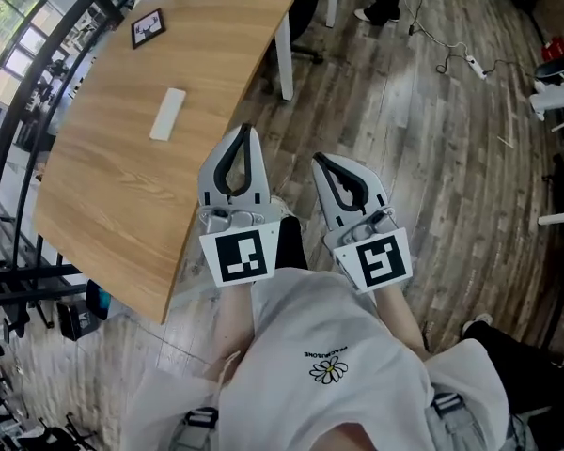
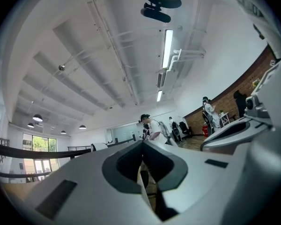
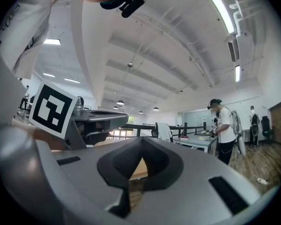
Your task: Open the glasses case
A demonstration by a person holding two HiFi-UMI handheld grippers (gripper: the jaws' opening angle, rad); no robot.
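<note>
The white glasses case (image 1: 167, 114) lies shut on the wooden table (image 1: 113, 195), left of both grippers and apart from them. My left gripper (image 1: 246, 132) hangs at the table's right edge with its jaws shut and nothing between them. My right gripper (image 1: 318, 161) is beside it over the floor, also shut and empty. In the left gripper view the left gripper (image 2: 143, 142) shows closed jaws pointing across the room, and the case is not seen there. The right gripper (image 3: 141, 139) looks the same in its own view, with a strip of tabletop behind it.
A small dark tablet-like card (image 1: 148, 27) lies at the table's far end. A white table leg (image 1: 285, 59) stands ahead of the grippers. Black railing (image 1: 19, 111) runs along the left. A power strip with cable (image 1: 472, 64) lies on the wood floor. A person (image 3: 223, 128) stands far off.
</note>
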